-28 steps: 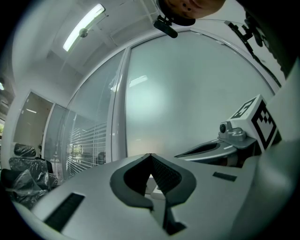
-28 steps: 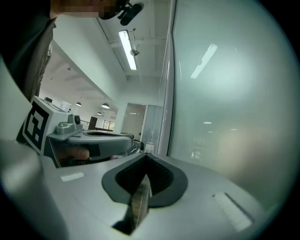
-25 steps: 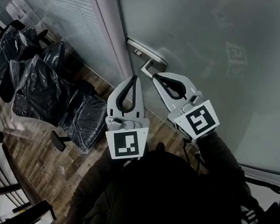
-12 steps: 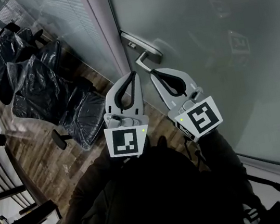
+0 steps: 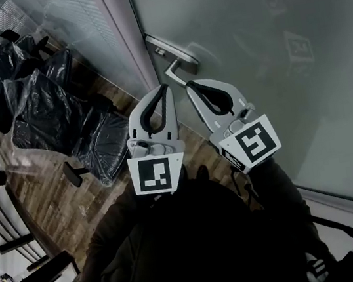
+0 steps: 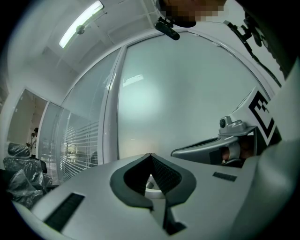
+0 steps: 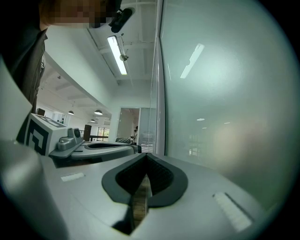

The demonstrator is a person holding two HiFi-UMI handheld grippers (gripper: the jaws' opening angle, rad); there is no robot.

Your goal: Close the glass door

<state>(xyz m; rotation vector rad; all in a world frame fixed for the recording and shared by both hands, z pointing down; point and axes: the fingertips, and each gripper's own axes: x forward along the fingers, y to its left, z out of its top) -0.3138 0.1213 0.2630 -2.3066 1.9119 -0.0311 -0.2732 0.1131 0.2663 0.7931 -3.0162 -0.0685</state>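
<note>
Closest to the head camera, the person's dark sleeves (image 5: 180, 249) ran forward to two grippers held side by side. The left gripper (image 5: 165, 87) was clenched on nothing, its tips meeting with only the hollow behind them open. The right gripper (image 5: 187, 84) was pinched together and empty as well; its own view showed just a thin slit between the pads. Both pairs of tips sat just beside the free end of the lever handle (image 5: 181, 64), and I could not tell whether either touched it.

The handle was mounted near the edge of the frosted glass door (image 5: 269, 56), which stood close against the pale door frame (image 5: 122, 39); whether the latch had caught was not visible. Beyond the frame, chairs (image 5: 44, 105) wrapped in black plastic stood on a wooden floor (image 5: 53, 203).

Finishing well probably meant pressing the right gripper's closed tips squarely against the handle or the glass beside it, pushing steadily toward the frame. A glancing push could slip off the smooth lever, and the left gripper would be safest kept away from the closing edge.
</note>
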